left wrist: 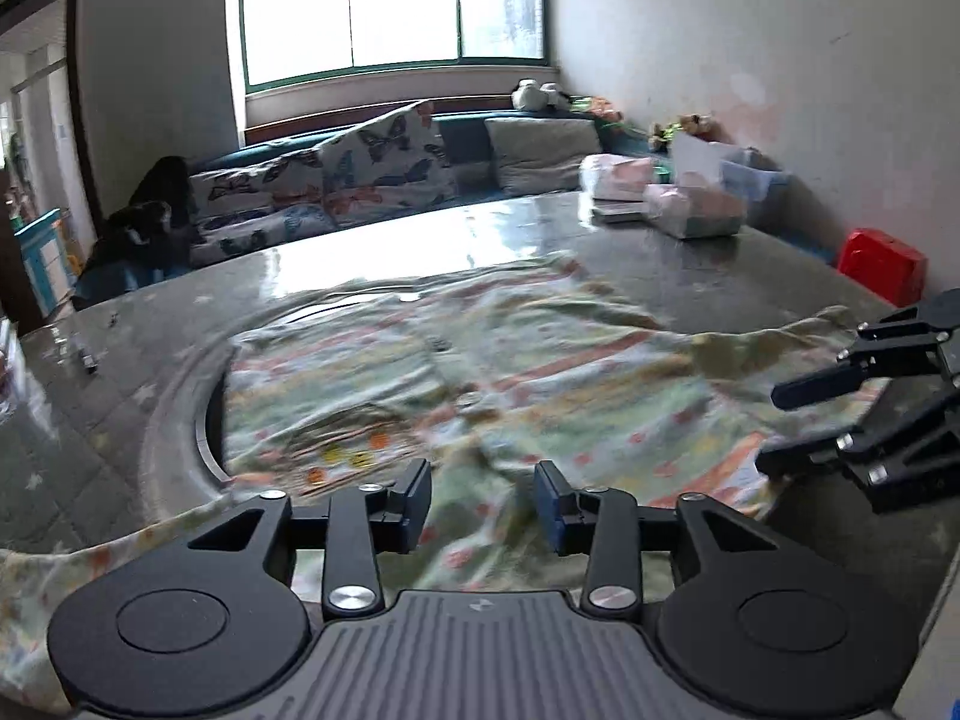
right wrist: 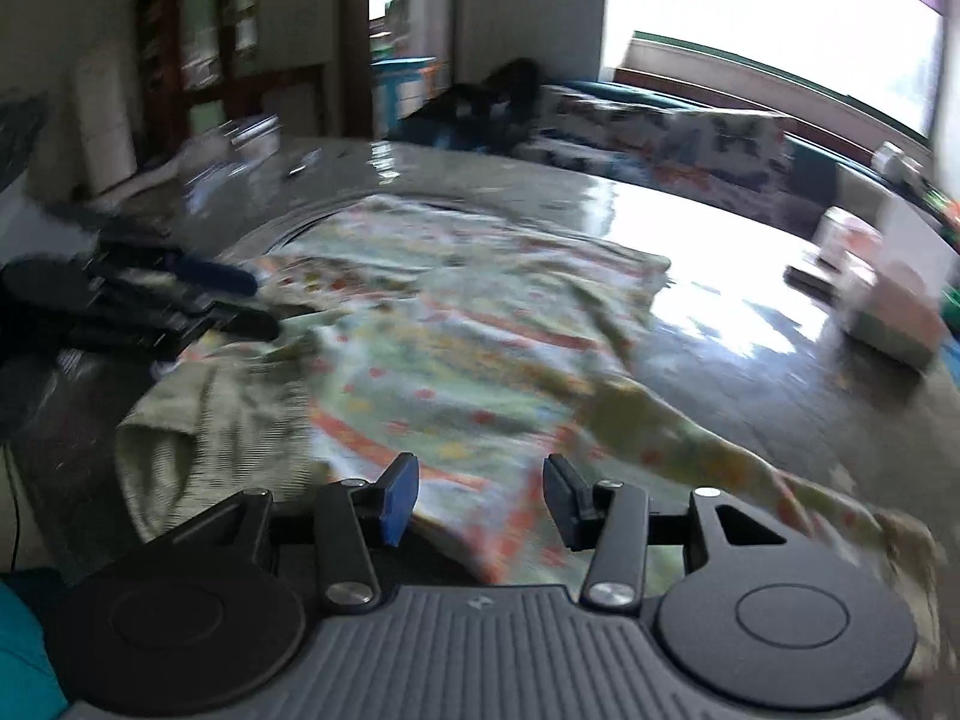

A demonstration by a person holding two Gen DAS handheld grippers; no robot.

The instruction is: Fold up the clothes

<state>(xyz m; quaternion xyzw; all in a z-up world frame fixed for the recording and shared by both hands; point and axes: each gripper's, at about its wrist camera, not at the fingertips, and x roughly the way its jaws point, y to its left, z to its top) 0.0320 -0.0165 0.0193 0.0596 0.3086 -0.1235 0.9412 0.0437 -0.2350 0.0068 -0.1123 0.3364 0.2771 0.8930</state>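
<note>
A pale green garment with orange and yellow print lies spread and wrinkled on the glossy grey table. My left gripper is open just above the garment's near edge, nothing between its fingers. My right gripper shows at the right of the left wrist view, open over the garment's right edge. In the right wrist view the right gripper is open above the garment, with a sleeve trailing right. The left gripper shows at the left, blurred.
Tissue packs and boxes stand at the table's far right, also in the right wrist view. A red box sits beside the table. A sofa with butterfly cushions runs behind. A small dark object lies at the table's left.
</note>
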